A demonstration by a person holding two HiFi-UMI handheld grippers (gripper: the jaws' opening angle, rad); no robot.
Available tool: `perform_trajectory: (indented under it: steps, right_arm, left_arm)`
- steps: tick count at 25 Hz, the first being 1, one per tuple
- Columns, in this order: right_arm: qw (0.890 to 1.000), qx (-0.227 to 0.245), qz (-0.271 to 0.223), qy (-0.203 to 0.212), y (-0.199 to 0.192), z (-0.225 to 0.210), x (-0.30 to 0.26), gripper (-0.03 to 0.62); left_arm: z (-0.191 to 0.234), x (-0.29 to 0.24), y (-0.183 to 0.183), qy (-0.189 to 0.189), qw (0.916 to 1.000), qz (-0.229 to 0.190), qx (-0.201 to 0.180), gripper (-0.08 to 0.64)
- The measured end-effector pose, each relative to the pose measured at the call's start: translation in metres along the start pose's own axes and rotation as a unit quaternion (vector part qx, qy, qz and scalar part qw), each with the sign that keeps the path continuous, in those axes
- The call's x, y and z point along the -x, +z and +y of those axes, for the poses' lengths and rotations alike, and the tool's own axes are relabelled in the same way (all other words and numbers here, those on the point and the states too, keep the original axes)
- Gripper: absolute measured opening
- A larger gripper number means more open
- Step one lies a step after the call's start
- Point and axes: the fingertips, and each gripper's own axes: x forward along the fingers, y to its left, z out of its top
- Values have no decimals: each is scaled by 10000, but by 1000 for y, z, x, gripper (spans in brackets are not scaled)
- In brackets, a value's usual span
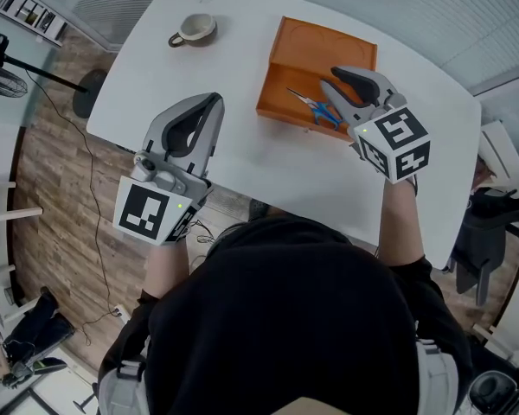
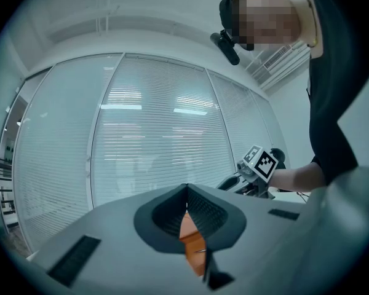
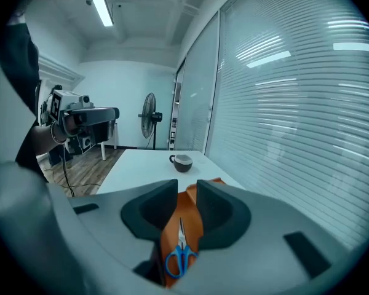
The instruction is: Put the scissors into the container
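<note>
The blue-handled scissors (image 1: 317,107) lie flat in the orange wooden container (image 1: 329,46) on the white table. My right gripper (image 1: 333,81) hovers just above the container's near end, tilted down, open, with nothing between its pads. In the right gripper view the scissors (image 3: 180,251) show through the gap below the jaws, resting on the container floor (image 3: 192,217). My left gripper (image 1: 213,102) is held level over the table's near left edge, shut and empty. Its own view shows a strip of the container (image 2: 189,229) under the touching tips.
A brown cup (image 1: 195,30) stands at the table's far left, also visible as the cup (image 3: 182,162) beyond the container. A floor fan (image 1: 0,76) and a cable lie left of the table (image 1: 242,167). A dark chair (image 1: 493,223) sits at the right.
</note>
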Motion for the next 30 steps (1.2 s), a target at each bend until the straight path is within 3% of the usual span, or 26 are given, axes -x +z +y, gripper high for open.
perform_trajectory:
  steps: [18, 30]
  right_arm:
    - [9957, -56, -897, -230, 37, 2, 39, 69]
    - [9930, -39, -1147, -293, 50, 7, 52, 37]
  left_arm:
    - [-8, -13, 0, -187, 9998, -11, -29, 11]
    - [-10, -17, 2, -242, 9997, -64, -23, 11]
